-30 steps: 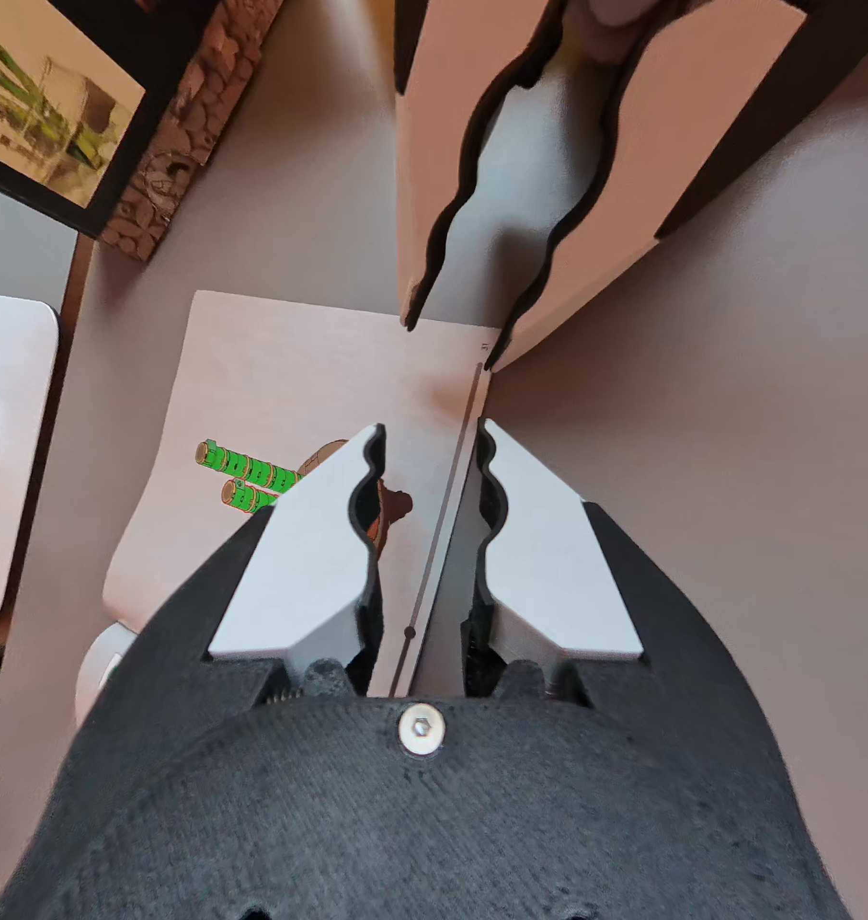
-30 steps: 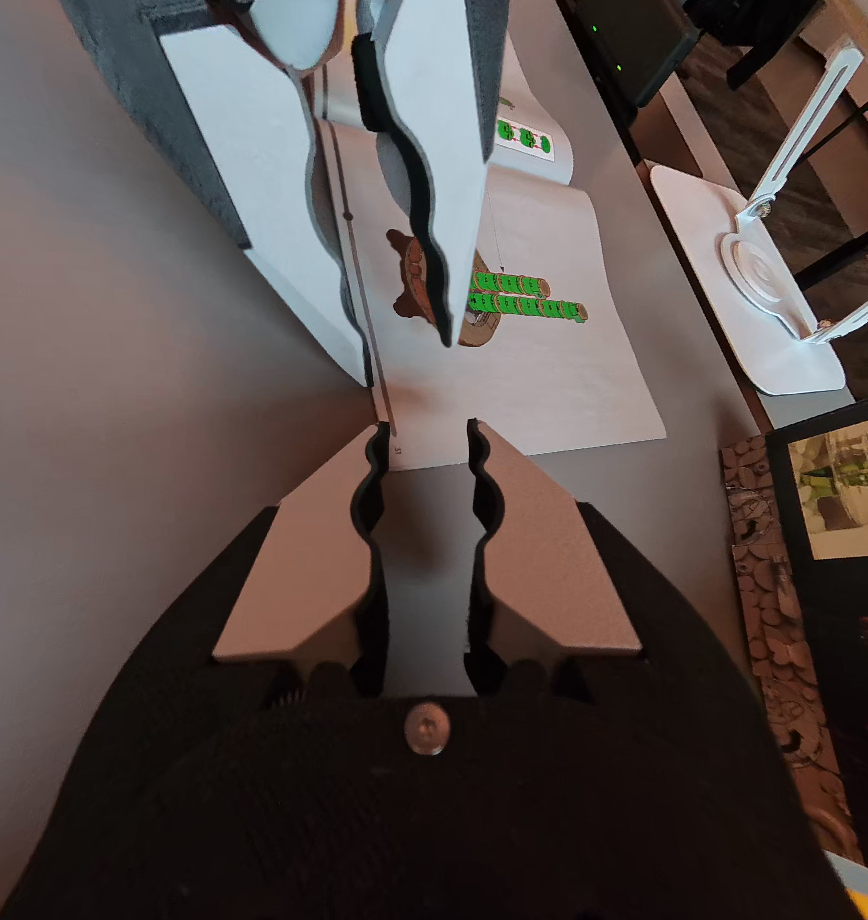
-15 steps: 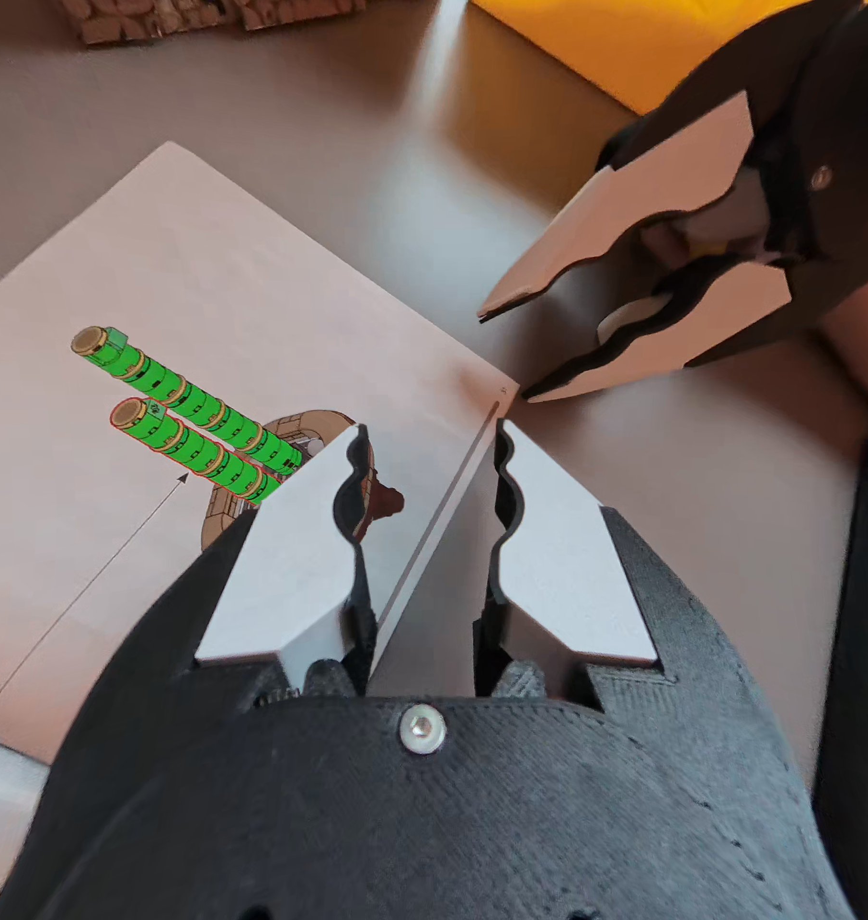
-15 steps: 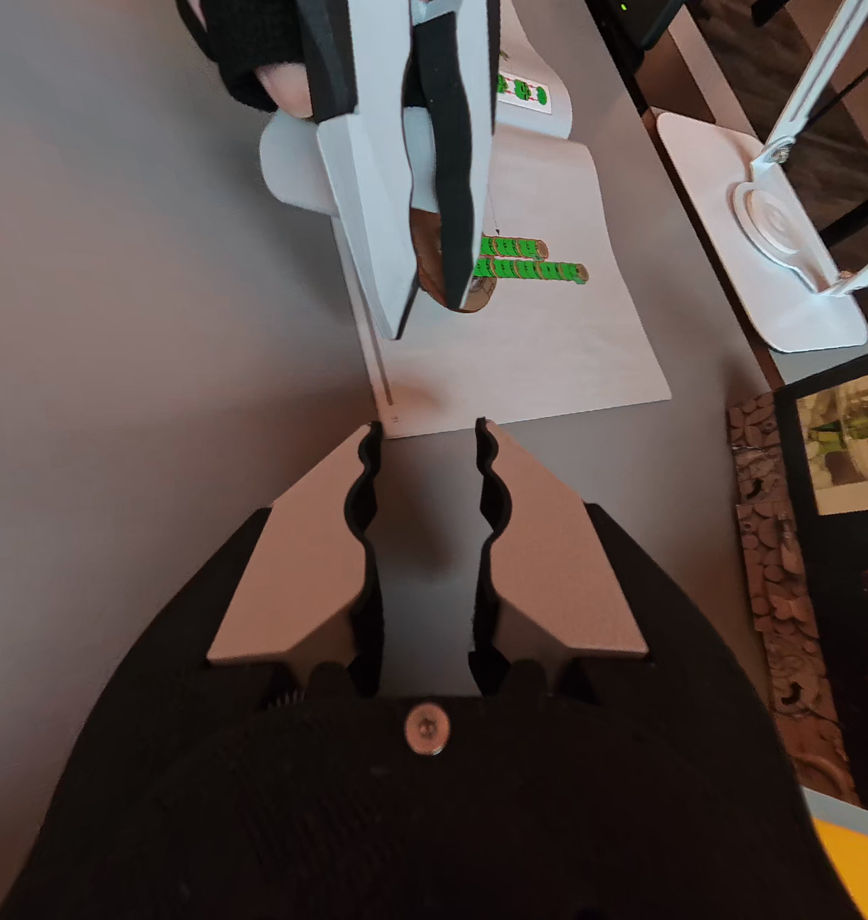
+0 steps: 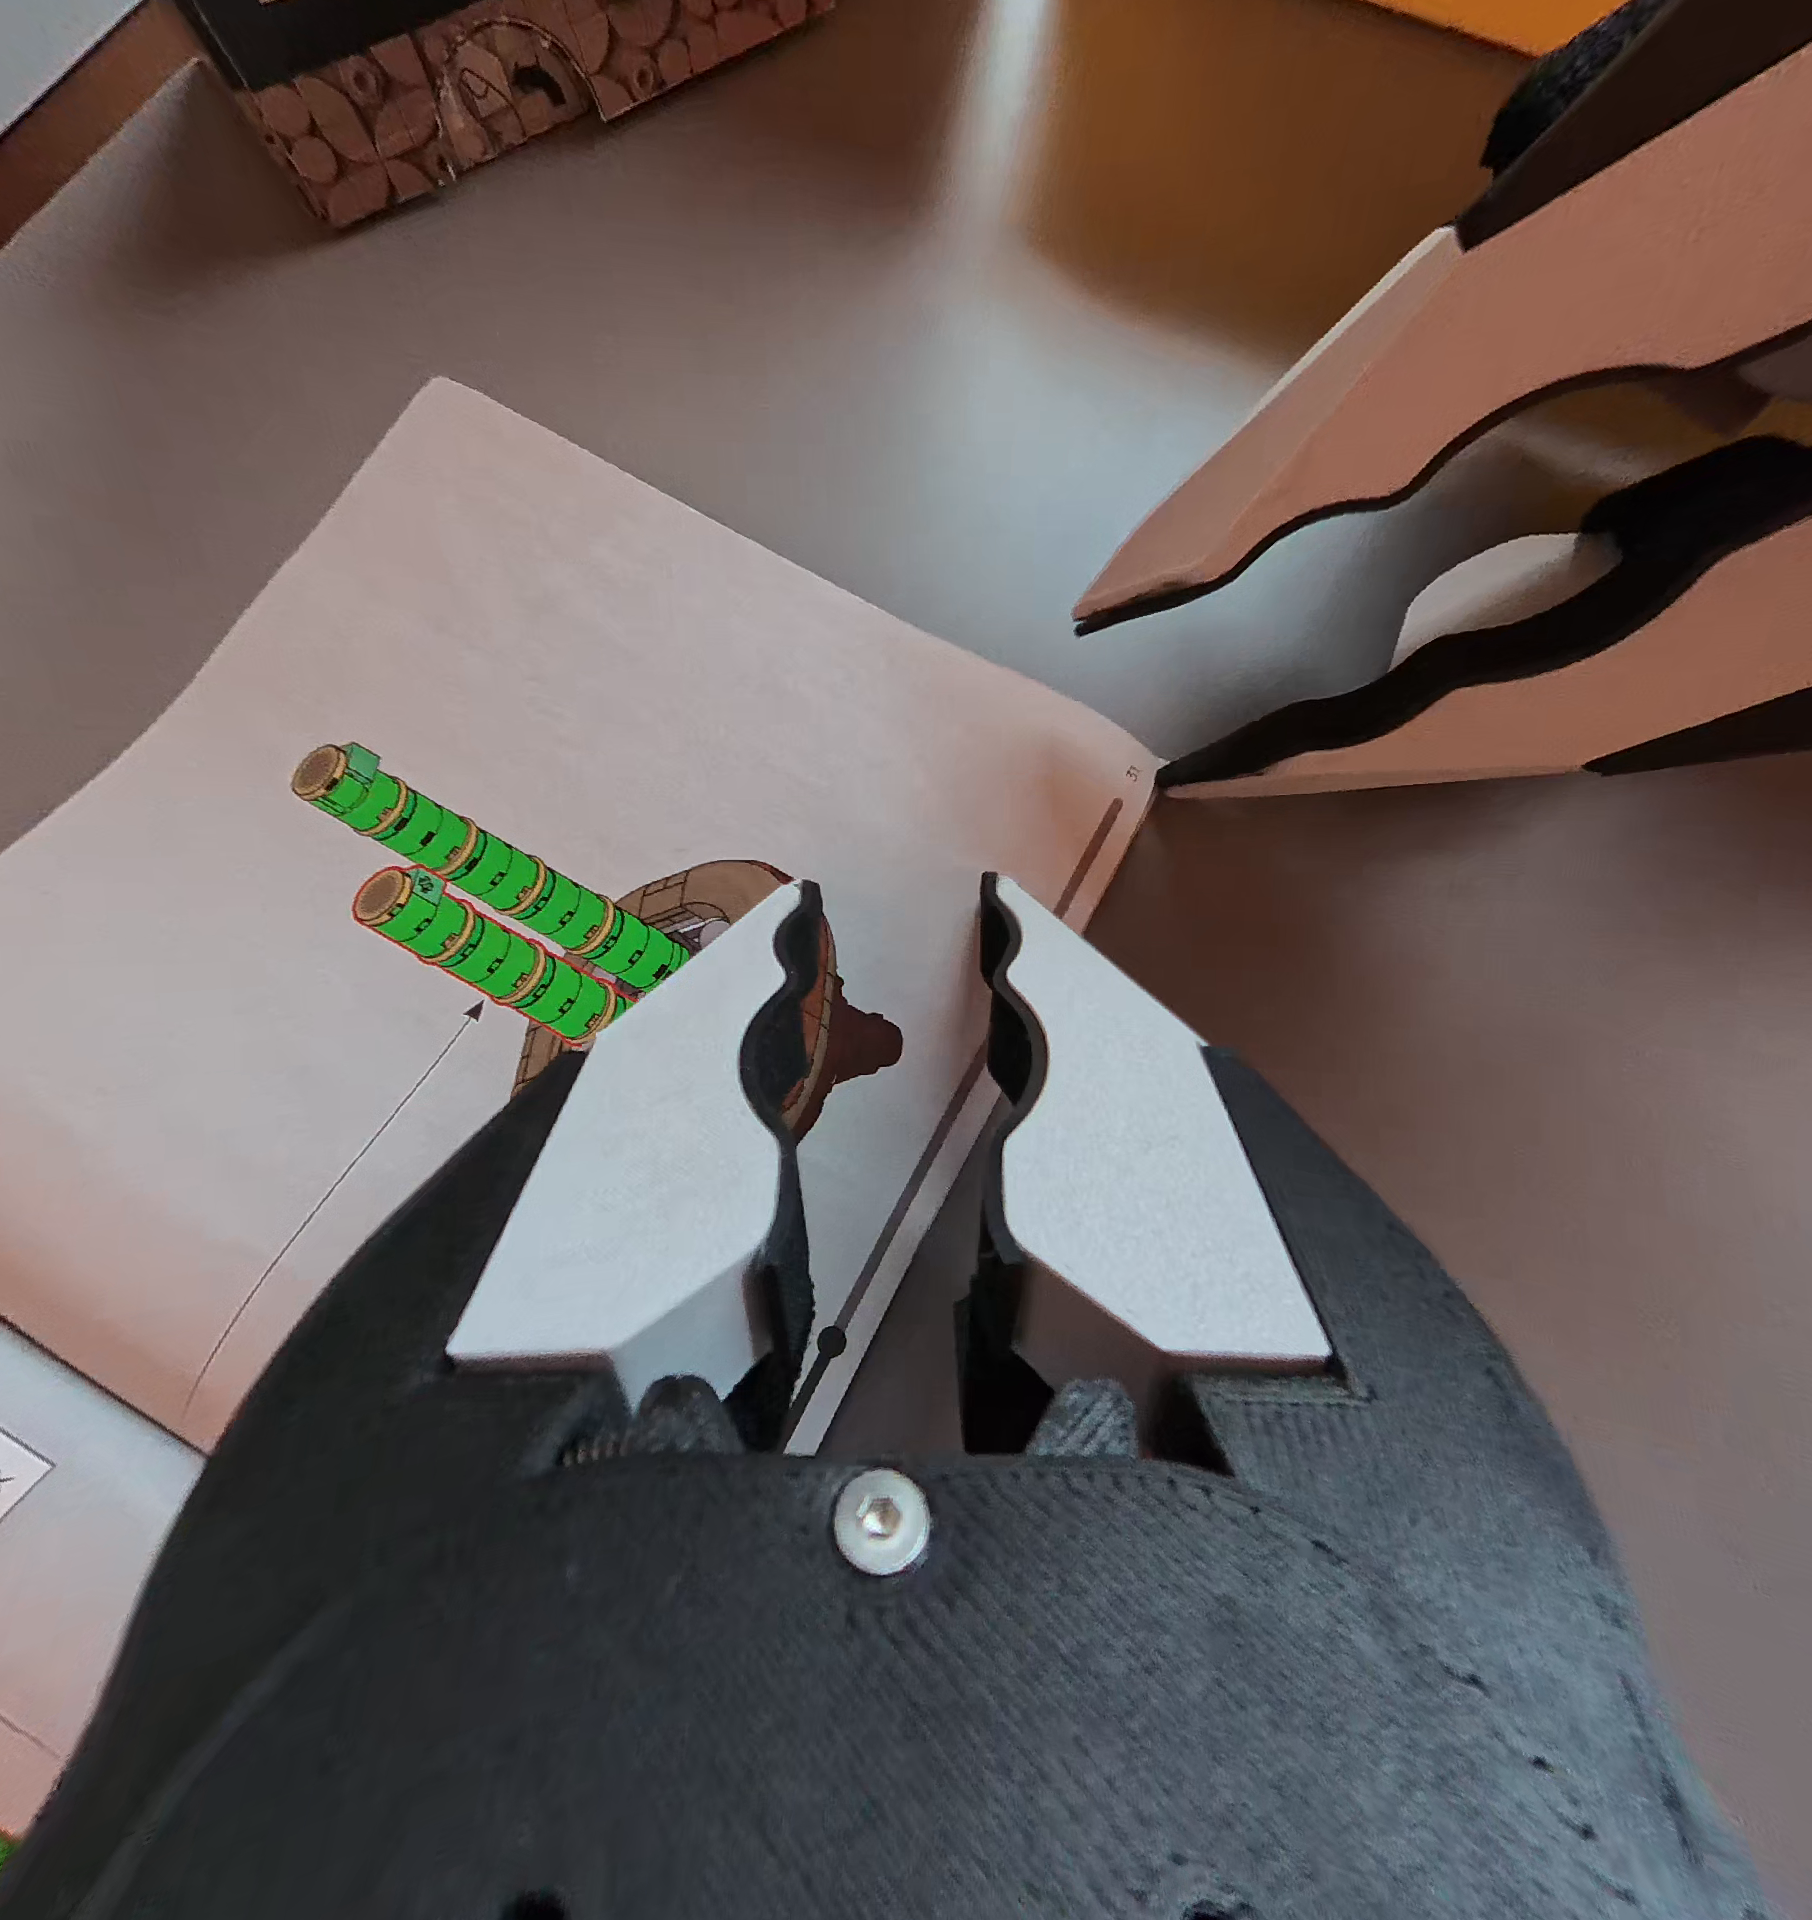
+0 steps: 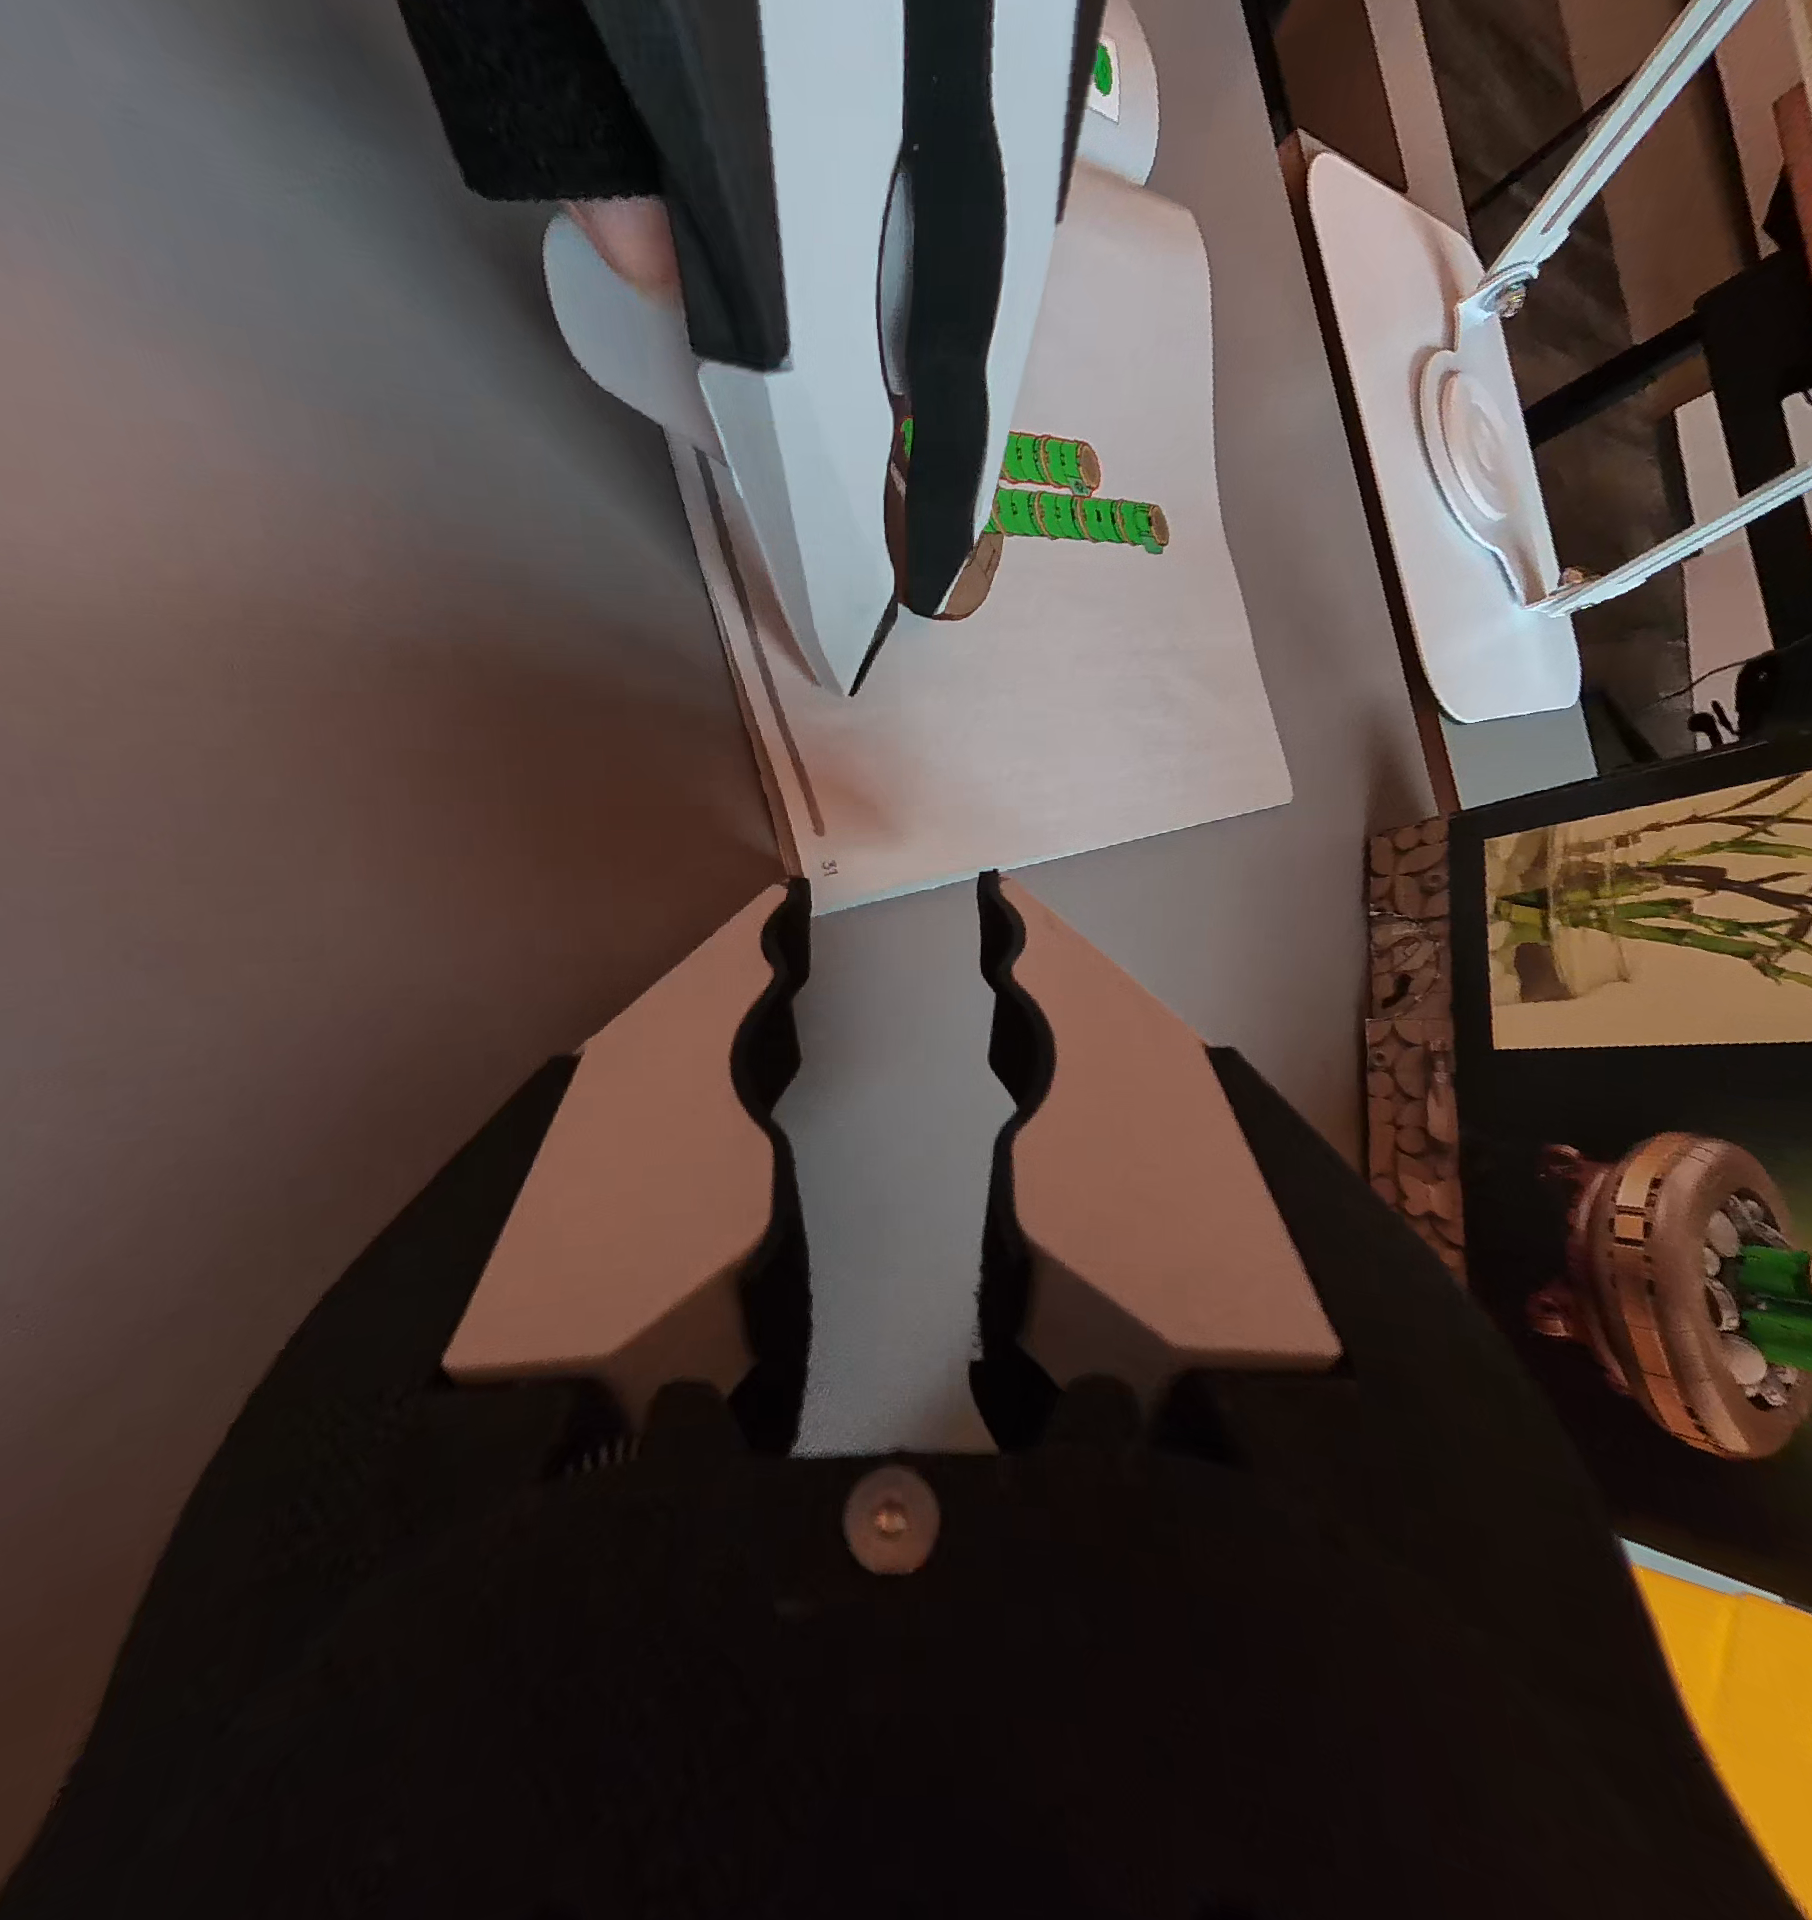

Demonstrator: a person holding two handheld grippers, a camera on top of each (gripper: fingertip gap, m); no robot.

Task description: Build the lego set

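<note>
Nearest in the left wrist view, the left tool [image 5: 891,904] is hovering over the booklet [image 5: 590,665], fingers moderately apart and gripping nothing; the page's right edge is running between them, slanting up to the right. Just beyond, the page's far right corner is lying at the right tool [image 5: 1120,696] — its lower fingertip is touching or all but touching that corner, the fingers spread and empty. In the right wrist view the same corner is sitting just past the right tool's [image 6: 891,894] left fingertip, so the right tool is the nearer one for a page turn, judging by this layout. No loose bricks are showing on the worktop [image 5: 1504,1039] — only the drawing of green stalks [image 5: 486,894]. Farther off, the box [image 6: 1660,1195] is lying to the right, and a white stand [image 6: 1442,436] beyond it.
</note>
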